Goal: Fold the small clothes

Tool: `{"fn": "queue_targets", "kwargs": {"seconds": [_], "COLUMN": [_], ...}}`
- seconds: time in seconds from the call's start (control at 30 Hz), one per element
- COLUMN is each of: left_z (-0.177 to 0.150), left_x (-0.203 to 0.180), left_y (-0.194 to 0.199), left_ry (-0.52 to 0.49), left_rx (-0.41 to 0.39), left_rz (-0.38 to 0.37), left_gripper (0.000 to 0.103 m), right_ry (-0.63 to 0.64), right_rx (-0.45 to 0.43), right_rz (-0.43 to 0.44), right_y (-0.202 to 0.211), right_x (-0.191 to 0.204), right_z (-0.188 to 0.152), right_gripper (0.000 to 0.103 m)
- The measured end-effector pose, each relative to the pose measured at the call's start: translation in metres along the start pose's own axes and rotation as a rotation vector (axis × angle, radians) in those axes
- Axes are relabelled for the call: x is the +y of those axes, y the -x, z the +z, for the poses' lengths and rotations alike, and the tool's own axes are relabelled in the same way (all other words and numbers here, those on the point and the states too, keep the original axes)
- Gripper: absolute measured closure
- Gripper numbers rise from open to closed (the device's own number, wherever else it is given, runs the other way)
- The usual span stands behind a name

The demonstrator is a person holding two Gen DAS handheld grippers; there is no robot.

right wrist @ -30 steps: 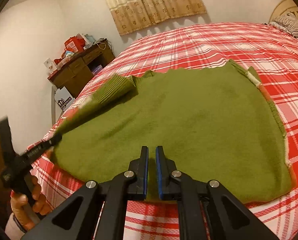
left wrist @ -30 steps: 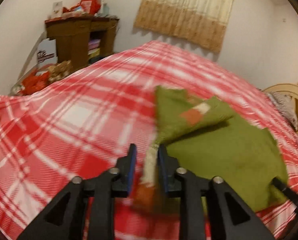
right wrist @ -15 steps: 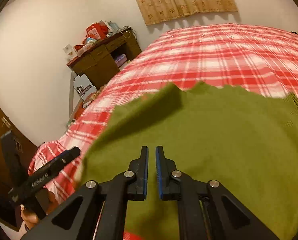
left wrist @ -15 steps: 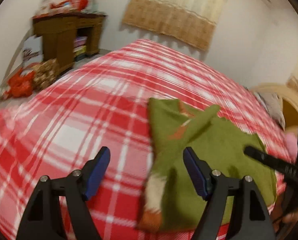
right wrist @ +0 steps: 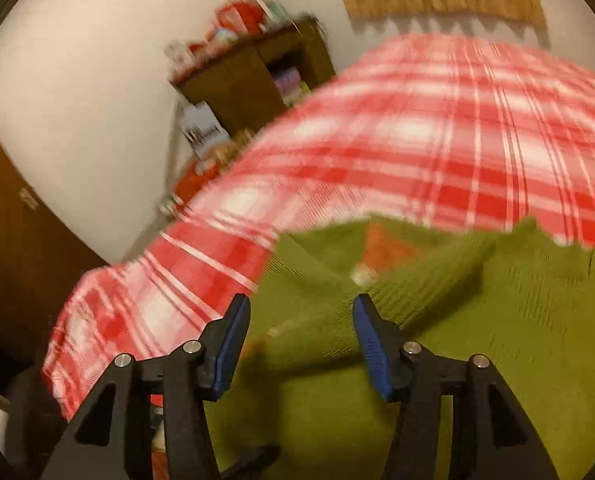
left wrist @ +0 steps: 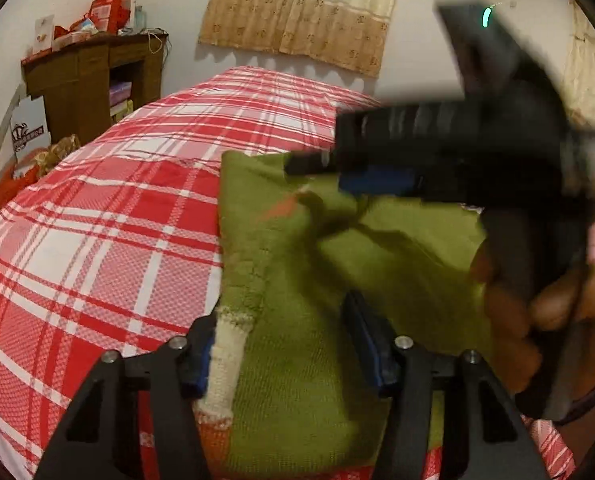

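Note:
A small olive-green knit sweater (left wrist: 313, 344) with cream and orange cuffs lies folded over on the red-and-white plaid bed (left wrist: 109, 232). My left gripper (left wrist: 281, 344) is open just above its near edge, a cream cuff (left wrist: 227, 356) beside the left finger. My right gripper (left wrist: 397, 160) crosses the upper right of the left wrist view, held in a hand, blurred. In the right wrist view the right gripper (right wrist: 301, 340) is open and empty over the sweater (right wrist: 437, 352), whose folded sleeve runs ahead of the fingers.
A brown wooden desk (left wrist: 89, 80) with red bags on top stands by the far left wall, with boxes and bags on the floor beside it. A beige curtain (left wrist: 305, 12) hangs on the back wall. The bed's plaid cover (right wrist: 437, 140) stretches beyond the sweater.
The left gripper let go of the sleeve cuff and opened. The right gripper then swung left over the sweater, folded it across, and opened. The left gripper moved in over the near edge.

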State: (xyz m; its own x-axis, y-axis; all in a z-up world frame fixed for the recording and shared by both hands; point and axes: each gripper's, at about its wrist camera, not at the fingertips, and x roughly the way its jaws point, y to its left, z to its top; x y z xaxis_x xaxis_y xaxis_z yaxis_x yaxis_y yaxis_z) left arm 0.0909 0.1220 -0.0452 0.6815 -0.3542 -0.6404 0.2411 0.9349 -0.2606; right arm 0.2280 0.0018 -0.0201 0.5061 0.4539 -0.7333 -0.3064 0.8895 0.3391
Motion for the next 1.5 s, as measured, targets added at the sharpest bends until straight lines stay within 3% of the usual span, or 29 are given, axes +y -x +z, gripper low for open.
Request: {"fn": "queue_targets", "kwargs": {"seconds": [0.07,0.13,0.27,0.5,0.53,0.6,0.63,0.7,0.87,0.93,1.0,1.1,1.23,1.3,1.4,1.5], "left_z": [-0.001,-0.002,-0.004,-0.004,-0.004,-0.004,-0.004,-0.004,-0.006,-0.006,-0.006,-0.005,0.015,0.027,0.039,0.041], "left_x": [0.010,0.015,0.007,0.001,0.001,0.002,0.003,0.005,0.006,0.009,0.014,0.024,0.033,0.034,0.032,0.025], "left_y": [-0.002,-0.001,0.000,-0.002,-0.001,-0.001,-0.001,-0.002,0.002,0.003,0.006,0.016,0.023,0.012,-0.023,-0.032], "left_ry": [0.049,0.073,0.045,0.018,0.019,0.022,0.025,0.032,0.043,0.056,0.078,0.120,0.140,0.150,0.176,0.195], "left_rx": [0.014,0.013,0.004,0.011,0.012,0.010,0.008,0.003,-0.003,-0.003,-0.005,-0.012,-0.053,-0.025,0.078,0.069], "left_rz": [-0.045,-0.068,-0.041,-0.019,-0.021,-0.024,-0.029,-0.037,-0.048,-0.062,-0.087,-0.109,-0.070,-0.062,-0.088,-0.094], "left_gripper": [0.046,0.046,0.043,0.040,0.040,0.039,0.038,0.038,0.038,0.038,0.038,0.038,0.027,0.027,0.028,0.028], "right_ry": [-0.024,-0.024,-0.057,-0.108,-0.082,-0.040,-0.035,-0.030,-0.047,-0.069,-0.116,-0.161,-0.187,-0.196,-0.213,-0.247], "right_rx": [0.042,0.015,0.071,0.052,0.051,0.056,0.064,0.043,-0.129,-0.114,-0.052,-0.112,-0.136,-0.134,-0.164,-0.182], "right_rz": [-0.018,0.001,-0.026,-0.052,-0.067,-0.119,-0.121,-0.091,0.102,0.181,0.174,0.211,0.145,0.116,0.058,0.013], "right_y": [-0.012,-0.005,0.003,-0.019,-0.024,-0.027,-0.027,-0.019,0.004,-0.010,-0.022,-0.004,0.035,0.046,0.062,0.068], "right_x": [-0.013,-0.021,-0.027,-0.029,-0.027,-0.023,-0.022,-0.020,-0.003,-0.006,-0.015,-0.030,-0.042,-0.048,-0.054,-0.065], "right_z": [-0.013,-0.021,-0.023,0.005,0.007,0.009,0.010,0.015,0.042,0.048,0.047,0.030,-0.009,-0.030,-0.061,-0.089], "right_gripper": [0.049,0.049,0.049,0.048,0.058,0.087,0.094,0.094,0.093,0.093,0.093,0.093,0.093,0.093,0.093,0.093]}}
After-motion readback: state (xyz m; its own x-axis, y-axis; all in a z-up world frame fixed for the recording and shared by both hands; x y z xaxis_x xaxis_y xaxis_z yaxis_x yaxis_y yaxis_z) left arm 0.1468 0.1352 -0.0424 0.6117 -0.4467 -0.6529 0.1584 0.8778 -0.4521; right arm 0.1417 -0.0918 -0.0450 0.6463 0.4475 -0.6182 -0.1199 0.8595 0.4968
